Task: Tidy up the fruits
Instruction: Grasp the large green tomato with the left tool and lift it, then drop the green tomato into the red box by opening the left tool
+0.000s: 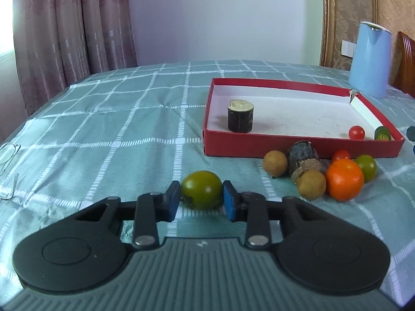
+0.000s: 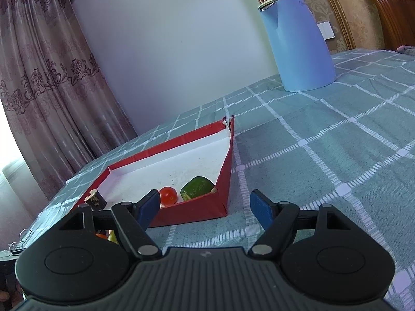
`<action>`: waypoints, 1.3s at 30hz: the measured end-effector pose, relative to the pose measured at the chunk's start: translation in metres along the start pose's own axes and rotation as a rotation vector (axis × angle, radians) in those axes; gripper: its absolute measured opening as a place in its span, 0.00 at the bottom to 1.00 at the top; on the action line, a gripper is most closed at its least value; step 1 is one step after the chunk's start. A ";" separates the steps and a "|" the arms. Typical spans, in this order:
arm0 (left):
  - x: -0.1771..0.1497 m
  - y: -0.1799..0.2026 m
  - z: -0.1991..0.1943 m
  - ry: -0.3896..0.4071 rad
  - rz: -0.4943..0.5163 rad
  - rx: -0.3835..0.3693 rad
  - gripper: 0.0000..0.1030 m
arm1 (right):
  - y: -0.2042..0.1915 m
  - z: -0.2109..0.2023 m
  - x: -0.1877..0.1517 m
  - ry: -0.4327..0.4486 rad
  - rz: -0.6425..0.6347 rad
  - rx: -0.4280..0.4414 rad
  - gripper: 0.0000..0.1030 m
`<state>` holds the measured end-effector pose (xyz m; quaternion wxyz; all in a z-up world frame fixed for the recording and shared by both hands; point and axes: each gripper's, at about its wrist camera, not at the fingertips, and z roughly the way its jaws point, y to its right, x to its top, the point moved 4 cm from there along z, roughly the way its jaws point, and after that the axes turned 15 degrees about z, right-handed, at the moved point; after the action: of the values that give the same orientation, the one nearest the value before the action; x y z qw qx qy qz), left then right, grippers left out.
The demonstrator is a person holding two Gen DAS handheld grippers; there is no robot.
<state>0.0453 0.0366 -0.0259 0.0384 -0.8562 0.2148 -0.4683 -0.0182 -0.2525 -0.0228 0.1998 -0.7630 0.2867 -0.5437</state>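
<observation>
My left gripper is shut on a green tomato at the level of the tablecloth. To its right lies a heap: two brown longans, a dark sugarcane piece, an orange, a small green tomato and a red cherry tomato. The red box behind holds an upright sugarcane piece, a cherry tomato and a green cucumber piece. My right gripper is open and empty by the box's near corner, with the cherry tomato and cucumber piece just beyond.
A blue kettle stands behind the box at the right, also in the right wrist view. Glasses lie at the table's left edge. Curtains hang at the left; a wooden chair stands at the far right.
</observation>
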 end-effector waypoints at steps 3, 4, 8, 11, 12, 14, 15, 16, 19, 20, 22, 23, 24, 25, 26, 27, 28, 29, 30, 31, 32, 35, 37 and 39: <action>0.000 0.001 -0.001 -0.003 0.004 0.021 0.30 | 0.000 -0.001 0.000 0.006 0.005 0.006 0.74; 0.001 0.000 -0.002 -0.002 -0.003 0.021 0.30 | 0.001 -0.002 0.000 0.007 0.006 0.008 0.74; 0.014 0.004 -0.014 0.043 -0.004 0.013 0.30 | 0.001 -0.002 0.000 0.008 0.008 0.011 0.74; 0.036 0.008 -0.020 0.089 0.006 0.006 0.30 | 0.001 -0.003 0.000 0.011 0.008 0.013 0.74; 0.044 0.011 -0.020 0.103 0.015 0.006 0.30 | 0.001 -0.003 0.000 0.011 0.009 0.014 0.74; 0.058 0.016 -0.019 0.126 0.036 0.009 0.30 | 0.001 -0.004 0.000 0.013 0.012 0.018 0.74; 0.064 0.019 -0.015 0.128 0.042 0.006 0.30 | 0.002 -0.004 0.000 0.014 0.013 0.020 0.74; 0.069 0.020 -0.010 0.121 0.040 0.002 0.30 | 0.002 -0.004 0.000 0.012 0.014 0.021 0.74; 0.081 0.026 0.004 0.113 0.049 0.000 0.30 | 0.001 -0.004 0.000 0.009 0.016 0.024 0.74; 0.083 0.028 0.009 0.107 0.046 -0.002 0.30 | 0.001 -0.004 0.000 0.010 0.018 0.027 0.74; 0.086 0.031 0.018 0.095 0.050 -0.003 0.30 | 0.002 -0.005 0.000 0.012 0.022 0.032 0.74; 0.086 0.032 0.023 0.089 0.052 0.004 0.30 | 0.002 -0.005 0.000 0.013 0.023 0.034 0.74; 0.086 0.032 0.026 0.083 0.049 0.007 0.30 | 0.002 -0.005 0.000 0.012 0.024 0.037 0.74; 0.086 0.032 0.030 0.077 0.044 0.004 0.30 | 0.002 -0.005 0.000 0.011 0.025 0.040 0.74; 0.085 0.033 0.033 0.073 0.040 -0.002 0.30 | 0.002 -0.006 0.000 0.012 0.027 0.042 0.74; 0.084 0.033 0.035 0.070 0.039 -0.002 0.30 | 0.002 -0.006 0.001 0.011 0.029 0.044 0.74; 0.084 0.033 0.037 0.064 0.040 0.004 0.31 | 0.003 -0.005 0.001 0.010 0.031 0.046 0.74; 0.083 0.034 0.037 0.063 0.043 0.018 0.34 | 0.003 -0.006 0.001 0.009 0.033 0.048 0.74; 0.082 0.033 0.036 0.068 0.042 0.031 0.40 | 0.003 -0.006 0.001 0.009 0.035 0.049 0.74; 0.080 0.032 0.035 0.072 0.037 0.042 0.62 | 0.003 -0.005 0.001 0.009 0.036 0.051 0.74; 0.079 0.030 0.031 0.082 0.029 0.057 0.75 | 0.003 -0.005 0.001 0.009 0.037 0.053 0.74; 0.071 0.024 0.016 0.108 0.024 0.085 0.76 | 0.003 -0.005 0.001 0.006 0.041 0.061 0.74; 0.061 0.015 0.005 0.114 -0.003 0.099 0.77 | 0.003 -0.007 0.002 0.012 0.044 0.068 0.74; 0.047 0.003 -0.004 0.108 -0.043 0.116 0.80 | 0.001 -0.008 0.001 0.011 0.036 0.095 0.74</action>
<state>0.0624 0.0157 0.0123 0.0661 -0.8305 0.1707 -0.5261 -0.0262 -0.2537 -0.0200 0.2440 -0.7443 0.2753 -0.5573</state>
